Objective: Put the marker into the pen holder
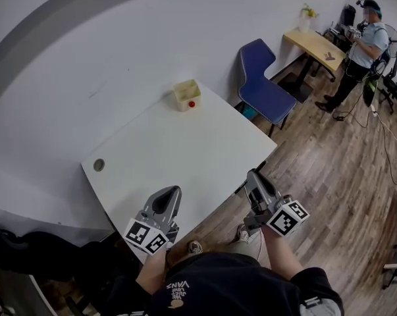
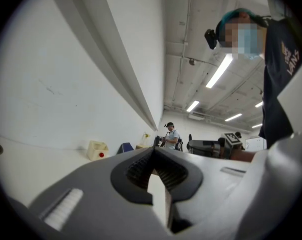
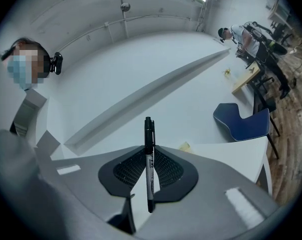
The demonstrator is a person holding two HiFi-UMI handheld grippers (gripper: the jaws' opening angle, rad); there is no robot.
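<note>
White rectangular tabletop before us: grasp made, carry judged not yet begun.
We pinch the black-capped, white-barrelled marker upright in the right gripper, just off the near edge; left gripper closed, empty. Next: a reach across to the cream box pen holder at the far edge.

The holder stood at the far edge of the table, against the wall. The left gripper hung over the table's near edge. The right gripper was to its right, at the near right edge, with the marker between its jaws. A chair stood right of the table, and a desk farther right.
</note>
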